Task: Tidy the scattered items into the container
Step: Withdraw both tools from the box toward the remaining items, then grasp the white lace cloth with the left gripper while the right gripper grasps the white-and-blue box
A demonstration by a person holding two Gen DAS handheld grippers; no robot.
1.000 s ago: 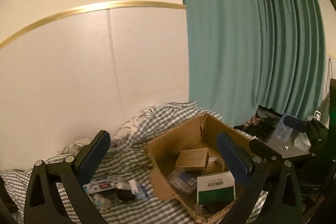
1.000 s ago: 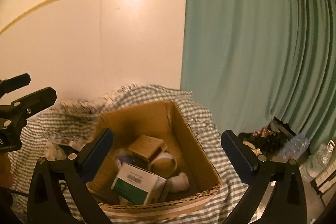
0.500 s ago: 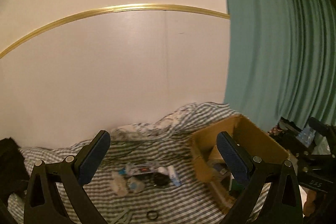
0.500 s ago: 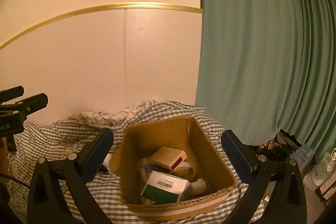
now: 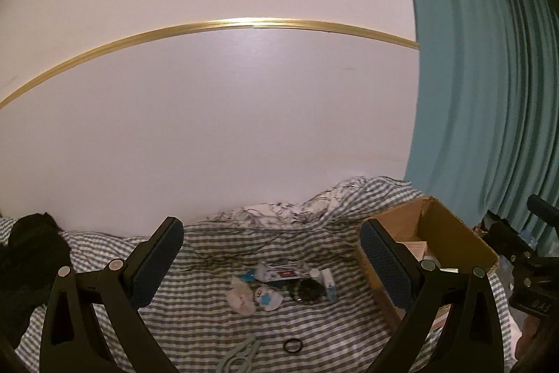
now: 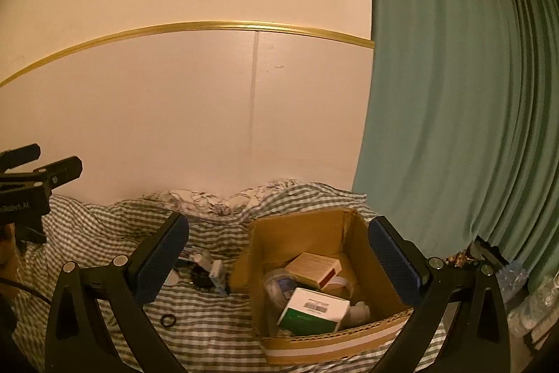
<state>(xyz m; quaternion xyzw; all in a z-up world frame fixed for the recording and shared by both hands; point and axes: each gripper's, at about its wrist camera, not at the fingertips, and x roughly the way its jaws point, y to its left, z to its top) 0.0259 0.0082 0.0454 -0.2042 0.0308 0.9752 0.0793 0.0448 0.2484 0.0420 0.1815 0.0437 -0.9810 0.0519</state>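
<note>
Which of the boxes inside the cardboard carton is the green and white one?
The one with the barcode label, lying nearest the carton's front wall; the box behind it is tan.

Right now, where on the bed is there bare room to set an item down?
Free: the checked cover between the left tool and the small-item cluster, and behind that cluster towards the wall. Crowded: the cluster itself, the black ring, and the part-filled cardboard box.
</note>
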